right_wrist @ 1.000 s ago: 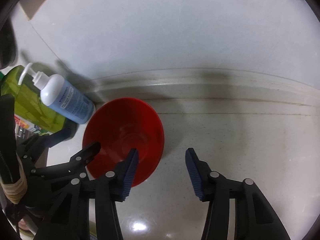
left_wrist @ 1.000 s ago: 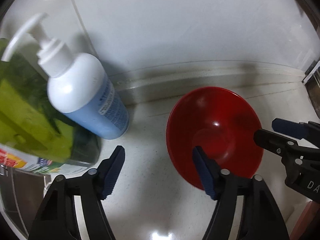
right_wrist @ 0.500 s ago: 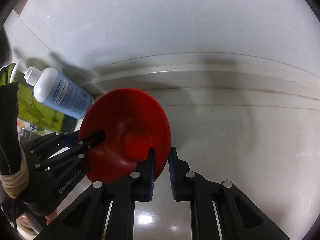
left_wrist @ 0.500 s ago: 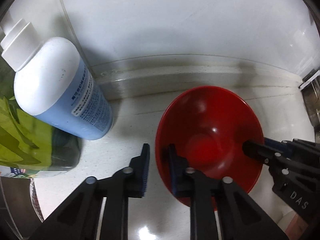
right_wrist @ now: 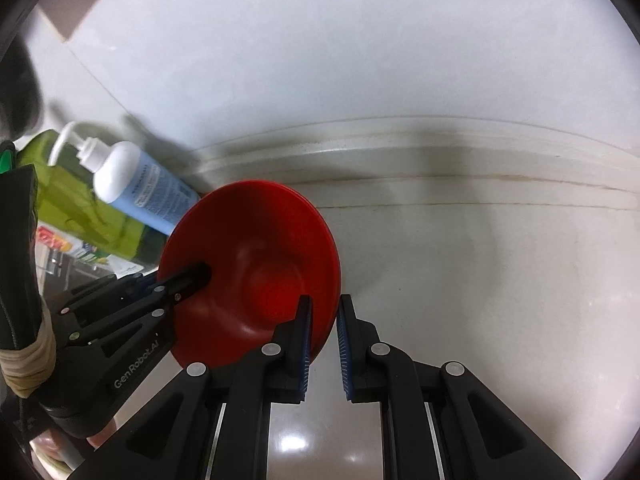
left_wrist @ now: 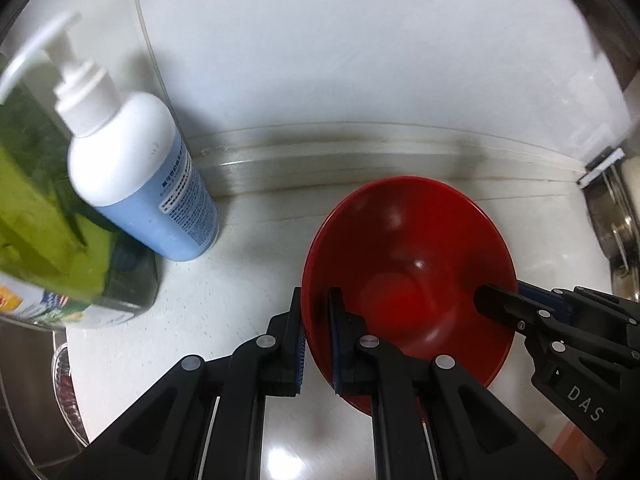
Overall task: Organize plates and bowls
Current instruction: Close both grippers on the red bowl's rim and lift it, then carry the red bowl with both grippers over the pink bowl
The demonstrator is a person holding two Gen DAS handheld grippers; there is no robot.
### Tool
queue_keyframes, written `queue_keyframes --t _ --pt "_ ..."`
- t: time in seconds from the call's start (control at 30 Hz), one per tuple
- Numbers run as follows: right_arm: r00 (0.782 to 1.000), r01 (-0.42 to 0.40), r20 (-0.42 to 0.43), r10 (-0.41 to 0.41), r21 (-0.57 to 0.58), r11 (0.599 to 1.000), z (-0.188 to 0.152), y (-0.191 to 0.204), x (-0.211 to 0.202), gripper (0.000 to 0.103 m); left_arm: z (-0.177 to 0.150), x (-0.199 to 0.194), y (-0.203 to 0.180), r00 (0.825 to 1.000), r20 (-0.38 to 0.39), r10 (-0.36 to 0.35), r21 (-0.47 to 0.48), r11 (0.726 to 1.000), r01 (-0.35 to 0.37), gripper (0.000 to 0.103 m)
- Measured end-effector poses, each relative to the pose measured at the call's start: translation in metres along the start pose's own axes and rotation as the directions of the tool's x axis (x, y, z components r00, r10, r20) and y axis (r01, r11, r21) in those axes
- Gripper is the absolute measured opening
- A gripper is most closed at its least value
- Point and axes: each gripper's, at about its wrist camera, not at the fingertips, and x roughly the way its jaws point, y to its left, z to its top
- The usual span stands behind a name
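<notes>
- The left gripper (left_wrist: 316,344) is clamped on the near-left rim of the red bowl (left_wrist: 412,280), one blue pad outside the wall and one inside
- The right gripper (right_wrist: 323,350) has its jaws narrowed over the opposite rim of the same bowl: its left pad lies inside the bowl, its right pad stands just outside the edge, and a thin gap shows there, so I cannot tell whether it truly pinches
- In the left wrist view the right gripper's black finger reaches into the bowl from the right side
- The bowl sits over the pale countertop (right_wrist: 480,280), tilted towards the cameras; whether its base touches the surface cannot be told
- Ahead of both grippers the countertop ends at a raised lip under the white wall (left_wrist: 360,40), close behind the bowl's far rim
- Left of the left gripper a white and blue pump bottle (left_wrist: 140,184) stands near the bowl, apart from it, with a green container (left_wrist: 48,216) just beside it
- Right of the right gripper the countertop lies open
- At the far right of the left wrist view a metal pot (left_wrist: 620,232) stands near the edge
</notes>
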Motion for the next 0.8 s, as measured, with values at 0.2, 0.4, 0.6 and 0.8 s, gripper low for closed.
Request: queue_keyframes --t 0.2,0.4,0.6,0.8 --pt "0.996 0.056 0.069 -0.054 -0.025 0.998 -0.020 0.008 -0.043 0.014 -0.014 -0.030 -0.017 0.999 0.028 -0.038 0.032 0.999 0.037 0.012" --pt "0.990 0.073 0.118 -0.073 0.001 0.997 -0.046 0.006 -0.081 0.014 -0.030 -0.064 -0.039 0.996 0.066 -0.067 0.086 0.994 0.061 0.012" --pt "0.983 0.082 0.161 -0.086 0.031 0.996 -0.072 -0.001 -0.119 0.014 -0.057 -0.100 -0.063 0.988 0.087 -0.125 0.121 0.986 0.114 0.012" --pt "0.971 0.115 0.207 -0.123 0.049 0.992 -0.105 -0.012 -0.159 0.014 -0.079 -0.128 -0.091 0.981 0.097 -0.169 0.165 0.974 0.152 0.012"
